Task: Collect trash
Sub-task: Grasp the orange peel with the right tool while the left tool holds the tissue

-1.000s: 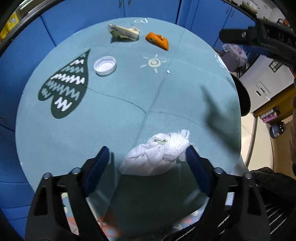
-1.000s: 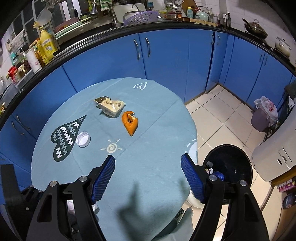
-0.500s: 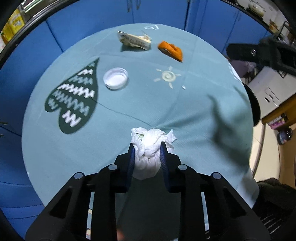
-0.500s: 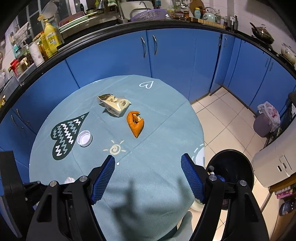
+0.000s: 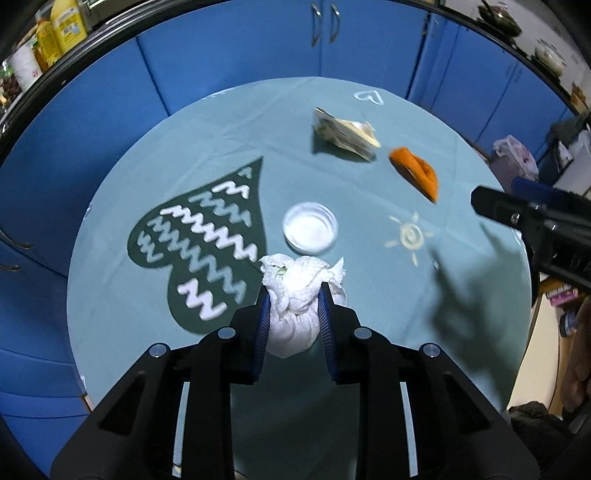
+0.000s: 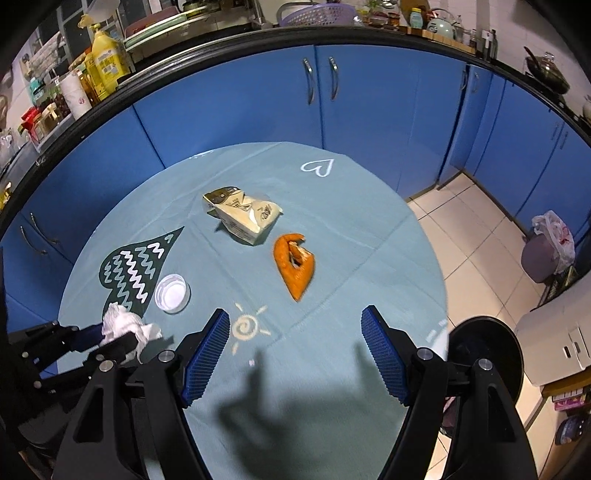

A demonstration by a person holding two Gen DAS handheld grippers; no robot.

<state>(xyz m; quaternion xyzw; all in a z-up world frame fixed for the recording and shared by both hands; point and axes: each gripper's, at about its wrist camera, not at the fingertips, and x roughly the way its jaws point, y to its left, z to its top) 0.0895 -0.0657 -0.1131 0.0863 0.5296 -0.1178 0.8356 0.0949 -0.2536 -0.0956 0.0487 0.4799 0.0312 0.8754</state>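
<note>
The left gripper (image 5: 293,301) is clamping a crumpled white tissue wad (image 5: 295,295) over the tabletop (image 5: 129,295) near its front edge, its blue pads hiding the wad's sides. The right gripper (image 6: 295,332) is hanging wide and empty, the orange peel (image 6: 295,264) and crushed carton (image 6: 242,214) lying blurred toward the far edge.

Home kitchen, blue cabinets (image 6: 321,110), counter with oil bottle (image 6: 105,55), kettle (image 6: 439,27), pan (image 6: 546,75)
</note>
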